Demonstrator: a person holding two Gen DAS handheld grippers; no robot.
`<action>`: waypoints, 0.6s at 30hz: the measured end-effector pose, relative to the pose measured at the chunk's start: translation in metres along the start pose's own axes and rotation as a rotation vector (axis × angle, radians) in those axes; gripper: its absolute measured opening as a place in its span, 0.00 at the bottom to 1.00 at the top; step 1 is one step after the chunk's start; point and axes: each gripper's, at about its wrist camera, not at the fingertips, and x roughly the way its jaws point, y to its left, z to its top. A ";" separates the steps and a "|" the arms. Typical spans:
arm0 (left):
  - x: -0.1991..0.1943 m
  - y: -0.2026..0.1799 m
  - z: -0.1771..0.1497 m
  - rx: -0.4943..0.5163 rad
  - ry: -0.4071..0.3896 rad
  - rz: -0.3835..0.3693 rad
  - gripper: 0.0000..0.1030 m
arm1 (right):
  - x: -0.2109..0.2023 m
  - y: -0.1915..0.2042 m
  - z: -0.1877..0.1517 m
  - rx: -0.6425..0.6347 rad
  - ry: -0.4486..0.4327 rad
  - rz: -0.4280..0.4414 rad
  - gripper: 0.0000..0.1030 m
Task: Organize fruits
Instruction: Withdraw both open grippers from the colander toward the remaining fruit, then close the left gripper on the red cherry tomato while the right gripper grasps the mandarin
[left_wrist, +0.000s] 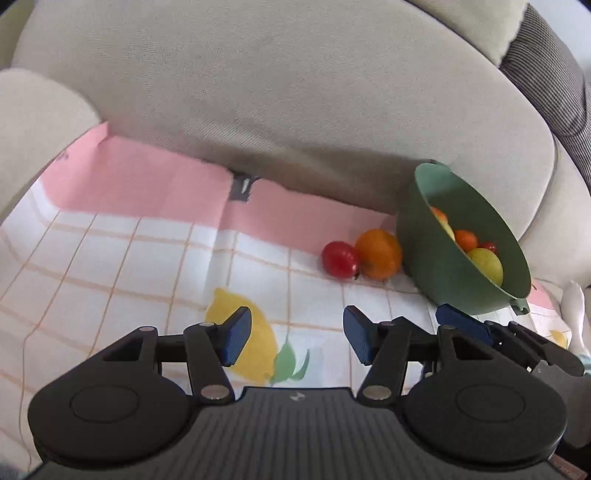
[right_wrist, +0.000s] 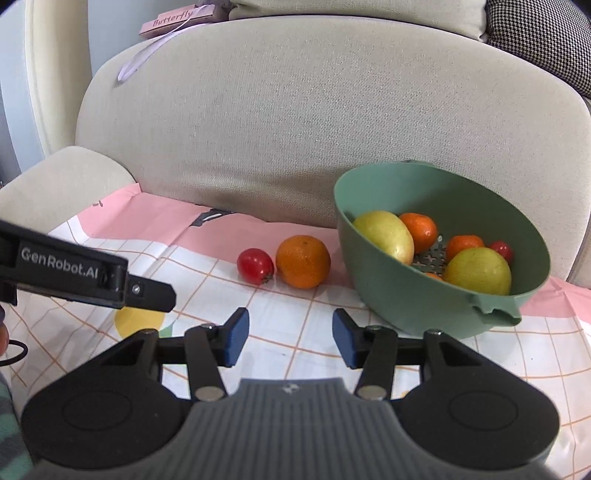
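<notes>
both tongs, left (left_wrist: 297, 338) and right (right_wrist: 290, 338), gape empty above the cloth (right_wrist: 295, 317).

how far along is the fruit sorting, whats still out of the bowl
Mostly done: the green bowl already holds two yellow-green fruits, small oranges and a small red one. In hand: nothing; the left claw and right claw are both open and empty. Left: the orange and red tomato on the cloth beside the bowl.

bare cloth (right_wrist: 303, 314) ahead, bowl (right_wrist: 388, 295) rightward
</notes>
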 end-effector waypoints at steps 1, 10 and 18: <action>0.002 -0.004 0.002 0.025 -0.007 0.002 0.65 | 0.001 0.000 0.000 -0.013 -0.006 -0.008 0.45; 0.038 -0.033 0.017 0.268 0.011 -0.032 0.62 | 0.018 -0.004 0.003 -0.075 -0.018 -0.044 0.32; 0.065 -0.039 0.022 0.374 0.033 -0.046 0.61 | 0.024 -0.015 -0.001 -0.045 -0.009 -0.030 0.32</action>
